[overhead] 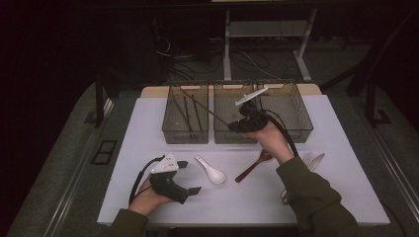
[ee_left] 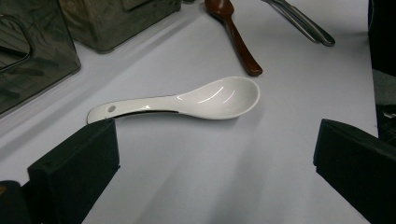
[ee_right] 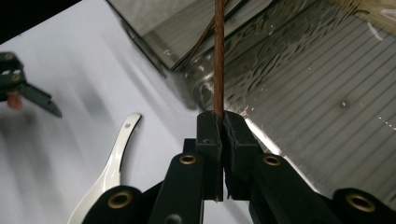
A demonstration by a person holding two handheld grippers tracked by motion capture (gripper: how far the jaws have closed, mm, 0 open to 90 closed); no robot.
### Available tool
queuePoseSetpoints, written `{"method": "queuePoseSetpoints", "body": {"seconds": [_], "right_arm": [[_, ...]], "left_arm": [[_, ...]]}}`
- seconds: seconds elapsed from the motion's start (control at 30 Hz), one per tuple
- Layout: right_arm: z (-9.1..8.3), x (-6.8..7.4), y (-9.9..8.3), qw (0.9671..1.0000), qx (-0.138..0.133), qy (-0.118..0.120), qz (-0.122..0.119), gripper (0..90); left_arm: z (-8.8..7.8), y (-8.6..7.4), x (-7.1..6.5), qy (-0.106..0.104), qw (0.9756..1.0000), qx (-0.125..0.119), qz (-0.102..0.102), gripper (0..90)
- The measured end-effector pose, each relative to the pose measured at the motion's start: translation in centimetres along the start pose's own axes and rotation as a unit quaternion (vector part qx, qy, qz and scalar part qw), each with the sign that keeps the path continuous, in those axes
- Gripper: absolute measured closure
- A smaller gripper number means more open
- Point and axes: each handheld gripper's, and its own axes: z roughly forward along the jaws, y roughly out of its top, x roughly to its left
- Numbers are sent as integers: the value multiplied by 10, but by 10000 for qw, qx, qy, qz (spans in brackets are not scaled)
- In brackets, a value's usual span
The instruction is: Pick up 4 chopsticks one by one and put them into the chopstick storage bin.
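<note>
My right gripper (overhead: 236, 126) is shut on a thin brown chopstick (overhead: 205, 107) and holds it above the middle bin (overhead: 232, 134); the stick slants up and left over the left bin (overhead: 185, 136). From the right gripper view the chopstick (ee_right: 218, 56) rises straight out of the pinched jaws of that gripper (ee_right: 223, 122). My left gripper (overhead: 189, 177) rests low at the table's front left, open, with nothing between its jaws. Just ahead of the left gripper (ee_left: 215, 154) lies a white ceramic spoon (ee_left: 196, 100), bowl to the right. The same white spoon (overhead: 210, 170) sits mid-table.
Three dark clear bins stand in a row at the back; the left one holds several chopsticks (overhead: 190, 111), the right bin (overhead: 291, 131) is beside them. A brown wooden spoon (overhead: 252, 167) and metal cutlery (overhead: 312, 160) lie on the white table (overhead: 148, 128).
</note>
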Motion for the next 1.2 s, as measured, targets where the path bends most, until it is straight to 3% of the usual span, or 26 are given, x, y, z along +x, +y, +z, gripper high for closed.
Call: {"method": "queuePoseSetpoints", "body": {"seconds": [0.63, 1.2], "right_arm": [[43, -12, 67, 9967, 526, -539, 298, 850], [80, -11, 101, 9911, 983, -808, 384, 848]], "left_arm": [[2, 2, -3, -97, 9999, -65, 5, 0], [3, 3, -4, -174, 9998, -131, 24, 0]]}}
